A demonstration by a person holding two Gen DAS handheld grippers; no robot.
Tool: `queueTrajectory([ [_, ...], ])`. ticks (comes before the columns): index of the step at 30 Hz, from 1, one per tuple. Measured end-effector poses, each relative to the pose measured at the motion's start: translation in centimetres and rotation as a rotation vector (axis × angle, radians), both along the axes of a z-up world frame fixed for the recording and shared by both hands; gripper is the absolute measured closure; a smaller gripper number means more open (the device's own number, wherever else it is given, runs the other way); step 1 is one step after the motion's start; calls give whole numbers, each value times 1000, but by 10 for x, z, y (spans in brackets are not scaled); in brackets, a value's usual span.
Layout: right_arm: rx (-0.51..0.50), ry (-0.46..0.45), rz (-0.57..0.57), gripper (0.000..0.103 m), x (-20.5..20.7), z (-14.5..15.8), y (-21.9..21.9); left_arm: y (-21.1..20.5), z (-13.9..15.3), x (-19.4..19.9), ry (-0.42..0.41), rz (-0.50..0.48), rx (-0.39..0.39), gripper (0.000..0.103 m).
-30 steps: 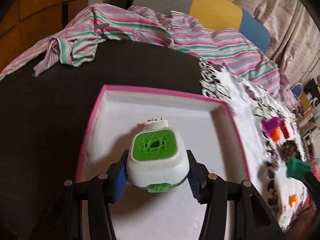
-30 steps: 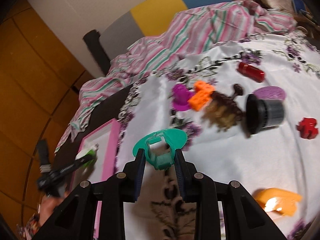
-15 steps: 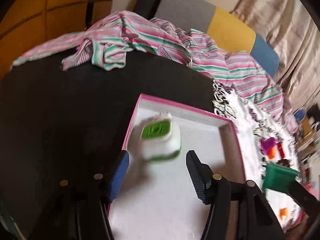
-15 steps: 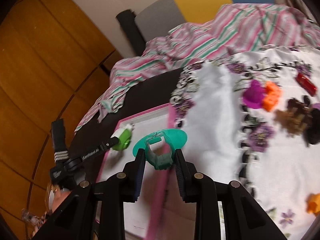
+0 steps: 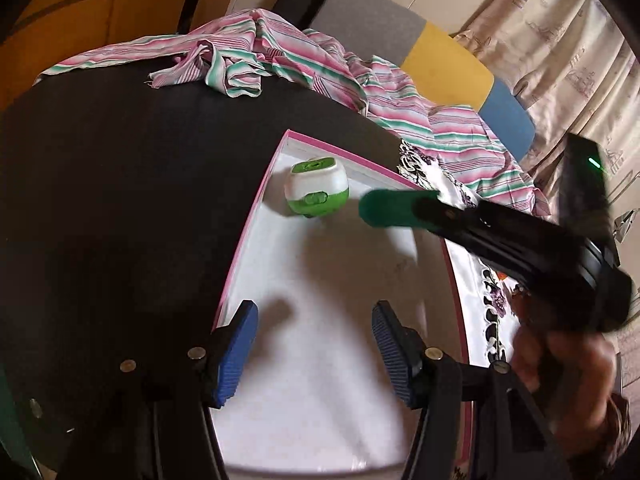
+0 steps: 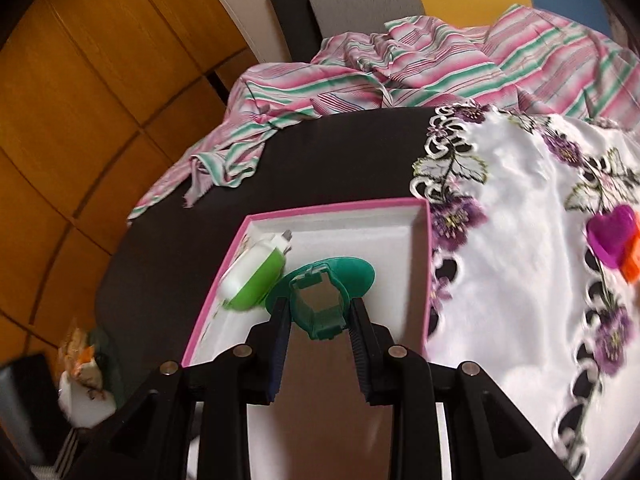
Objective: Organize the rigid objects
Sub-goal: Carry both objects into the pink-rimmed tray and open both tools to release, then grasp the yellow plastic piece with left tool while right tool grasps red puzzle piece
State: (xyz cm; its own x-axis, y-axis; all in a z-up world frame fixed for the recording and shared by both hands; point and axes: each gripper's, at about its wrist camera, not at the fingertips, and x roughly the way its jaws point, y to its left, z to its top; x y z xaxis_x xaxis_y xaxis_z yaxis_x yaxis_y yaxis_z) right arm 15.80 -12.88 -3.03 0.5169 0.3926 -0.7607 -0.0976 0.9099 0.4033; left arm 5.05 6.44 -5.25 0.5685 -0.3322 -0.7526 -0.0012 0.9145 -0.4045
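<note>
A white and green plug-in device [image 5: 316,194] lies in the far left corner of the pink-rimmed white tray [image 5: 256,216]; it also shows in the right wrist view [image 6: 254,276]. My left gripper [image 5: 314,350] is open and empty, pulled back over the tray's near part. My right gripper [image 6: 318,320] is shut on a teal plastic piece [image 6: 320,292] and holds it over the tray [image 6: 340,205], just right of the device. In the left wrist view the teal piece [image 5: 386,210] reaches in from the right.
The tray sits on a black table [image 5: 120,200]. A striped pink and green cloth [image 6: 360,76] lies at the back. A white floral cloth [image 6: 532,280] to the right carries a purple heart shape [image 6: 612,236] and an orange piece [image 6: 632,264].
My left gripper opened, let go of the white and green device in the tray and drew back. My right gripper carried the teal piece left from the floral cloth to over the tray.
</note>
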Motion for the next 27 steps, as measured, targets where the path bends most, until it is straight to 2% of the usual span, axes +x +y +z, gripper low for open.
queueTrajectory([
  [7,-69,-5,-29,72,24,-9,13,8,0,-9,7,18,-20,44],
  [9,-55,19,-20,70,27,-11,14,8,1,-10,7,18,-22,45],
  [11,-51,44,-14,56,25,-12,14,7,2,-11,5,21,-22,45],
  [15,-43,-14,-23,41,7,2,3,5,6,-14,-3,25,-38,45],
  [18,-54,-53,-22,40,-10,15,-9,1,7,-15,-6,15,-37,45],
  [21,-68,-87,-40,35,-32,26,-25,-5,8,-17,-11,3,-41,45],
  [23,-67,-93,-50,32,-44,29,-34,-10,8,-19,-10,-14,-47,45],
  [27,-82,-85,-63,31,-66,32,-48,-26,9,-23,-12,-55,-50,45],
])
